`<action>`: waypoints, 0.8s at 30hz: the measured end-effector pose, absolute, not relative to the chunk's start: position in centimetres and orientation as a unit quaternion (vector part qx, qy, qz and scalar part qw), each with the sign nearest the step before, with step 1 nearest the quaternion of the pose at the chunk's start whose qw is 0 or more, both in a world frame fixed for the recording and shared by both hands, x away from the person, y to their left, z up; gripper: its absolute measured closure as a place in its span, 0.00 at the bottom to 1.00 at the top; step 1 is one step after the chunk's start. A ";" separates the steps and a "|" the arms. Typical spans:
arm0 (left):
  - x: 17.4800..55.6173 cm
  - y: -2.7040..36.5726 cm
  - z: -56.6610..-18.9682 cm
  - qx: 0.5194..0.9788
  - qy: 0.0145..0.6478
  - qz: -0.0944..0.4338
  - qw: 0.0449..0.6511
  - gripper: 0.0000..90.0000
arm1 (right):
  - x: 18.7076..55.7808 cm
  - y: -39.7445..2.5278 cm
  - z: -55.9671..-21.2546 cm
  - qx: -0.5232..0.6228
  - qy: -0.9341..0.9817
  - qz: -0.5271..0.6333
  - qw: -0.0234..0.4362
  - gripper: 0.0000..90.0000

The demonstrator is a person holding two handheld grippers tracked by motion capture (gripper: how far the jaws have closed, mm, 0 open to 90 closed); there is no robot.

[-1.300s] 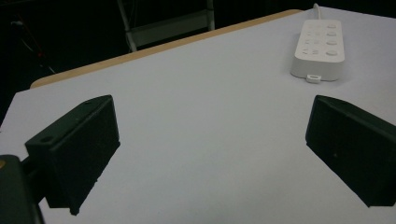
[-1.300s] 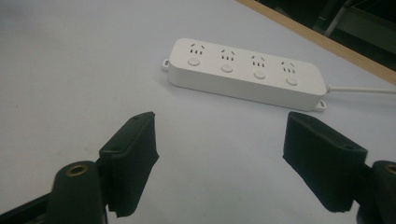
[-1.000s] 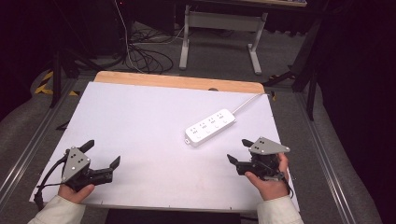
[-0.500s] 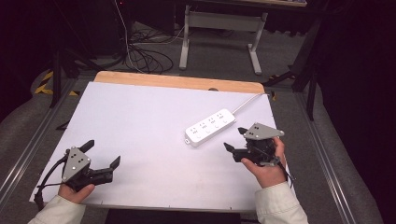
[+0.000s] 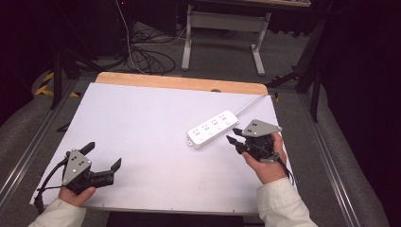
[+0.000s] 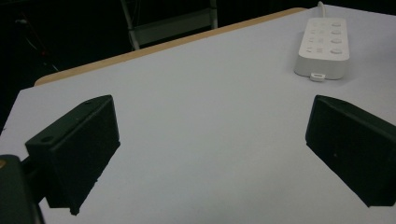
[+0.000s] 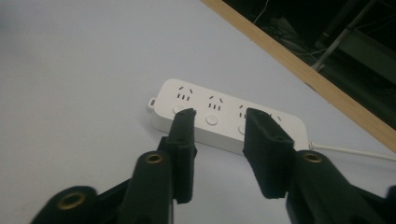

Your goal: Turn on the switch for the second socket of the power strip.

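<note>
Strip (image 5: pixel 212 128) lies near bench's right edge, cord toward far right corner. My right claw (image 5: pixel 232 141) sits just beside its near side, partly open, empty. Centre jaws over strip width before closing. Left claw (image 5: pixel 102 155) wide open, empty, near front left corner.

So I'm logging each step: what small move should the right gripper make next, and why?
Probably ease the right gripper forward to the power strip: its jaws are part open, aimed at the strip's button row, apparently short of touching it. The left gripper rests far off.
</note>
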State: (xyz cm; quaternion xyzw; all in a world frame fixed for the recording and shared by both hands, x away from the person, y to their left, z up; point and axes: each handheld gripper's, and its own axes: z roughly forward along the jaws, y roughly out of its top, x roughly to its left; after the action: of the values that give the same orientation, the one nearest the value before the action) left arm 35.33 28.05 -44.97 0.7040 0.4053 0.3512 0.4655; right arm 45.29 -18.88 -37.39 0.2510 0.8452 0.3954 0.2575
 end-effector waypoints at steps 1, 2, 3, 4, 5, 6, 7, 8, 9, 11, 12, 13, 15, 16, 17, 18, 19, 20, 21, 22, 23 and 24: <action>35.2 28.2 -44.9 0.703 0.407 0.353 0.465 0.04 | 45.5 -18.7 -37.3 0.251 0.847 0.394 0.254 0.81; 35.2 28.2 -44.9 0.702 0.408 0.352 0.466 0.04 | 45.7 -18.6 -37.2 0.251 0.849 0.391 0.252 0.85; 35.2 28.2 -44.9 0.702 0.408 0.352 0.466 0.04 | 46.0 -18.4 -37.2 0.252 0.851 0.387 0.250 0.89; 35.1 28.3 -44.9 0.701 0.409 0.353 0.465 0.04 | 46.3 -18.2 -37.2 0.253 0.853 0.386 0.245 0.94; 35.0 28.3 -44.9 0.700 0.409 0.355 0.465 0.04 | 46.7 -18.1 -37.2 0.253 0.855 0.386 0.236 0.97; 35.0 28.3 -44.9 0.700 0.409 0.355 0.465 0.04 | 46.7 -18.1 -37.2 0.253 0.855 0.386 0.236 0.97; 35.0 28.3 -44.9 0.701 0.409 0.354 0.465 0.04 | 47.4 -17.8 -37.4 0.252 0.858 0.385 0.227 1.00; 35.0 28.3 -44.9 0.701 0.409 0.355 0.465 0.04 | 47.7 -17.7 -37.5 0.252 0.857 0.385 0.231 1.00; 35.0 28.3 -44.9 0.700 0.409 0.355 0.466 0.04 | 47.9 -17.6 -37.5 0.252 0.855 0.387 0.235 1.00; 35.0 28.3 -45.0 0.700 0.408 0.357 0.465 0.04 | 48.4 -17.5 -37.6 0.256 0.851 0.393 0.235 1.00; 35.0 28.3 -45.0 0.700 0.408 0.357 0.465 0.04 | 48.7 -17.4 -37.7 0.259 0.849 0.396 0.234 1.00; 35.1 28.3 -45.0 0.700 0.408 0.357 0.465 0.04 | 48.9 -17.4 -37.7 0.264 0.846 0.399 0.235 1.00; 35.0 28.3 -45.0 0.700 0.409 0.356 0.465 0.04 | 49.4 -17.4 -37.9 0.273 0.843 0.402 0.231 1.00; 35.0 28.3 -45.0 0.700 0.409 0.356 0.465 0.04 | 49.7 -17.4 -38.0 0.278 0.841 0.404 0.227 1.00; 35.0 28.3 -45.0 0.700 0.409 0.356 0.465 0.04 | 50.0 -17.3 -38.1 0.282 0.840 0.403 0.228 1.00; 35.0 28.3 -45.0 0.700 0.409 0.356 0.465 0.04 | 50.3 -17.3 -38.3 0.286 0.840 0.401 0.229 1.00; 35.0 28.3 -45.0 0.700 0.408 0.356 0.465 0.04 | 50.5 -17.3 -38.4 0.290 0.840 0.399 0.228 1.00; 35.0 28.3 -45.0 0.700 0.408 0.357 0.465 0.04 | 50.8 -17.2 -38.6 0.294 0.839 0.397 0.228 1.00; 35.0 28.3 -45.0 0.700 0.409 0.357 0.464 0.04 | 51.0 -17.2 -38.7 0.298 0.838 0.395 0.229 1.00; 35.1 28.4 -44.9 0.701 0.408 0.357 0.464 0.04 | 51.3 -17.2 -38.9 0.301 0.837 0.395 0.229 1.00; 35.1 28.4 -44.9 0.701 0.408 0.357 0.464 0.04 | 51.6 -17.2 -39.1 0.304 0.837 0.393 0.229 1.00; 35.1 28.4 -44.9 0.701 0.408 0.357 0.464 0.04 | 51.8 -17.1 -39.2 0.308 0.836 0.392 0.228 1.00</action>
State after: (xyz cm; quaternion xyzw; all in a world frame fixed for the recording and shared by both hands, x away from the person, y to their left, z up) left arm 35.06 28.37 -44.95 0.7006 0.4075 0.3574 0.4640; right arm 51.82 -17.14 -39.21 0.3077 0.8362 0.3924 0.2284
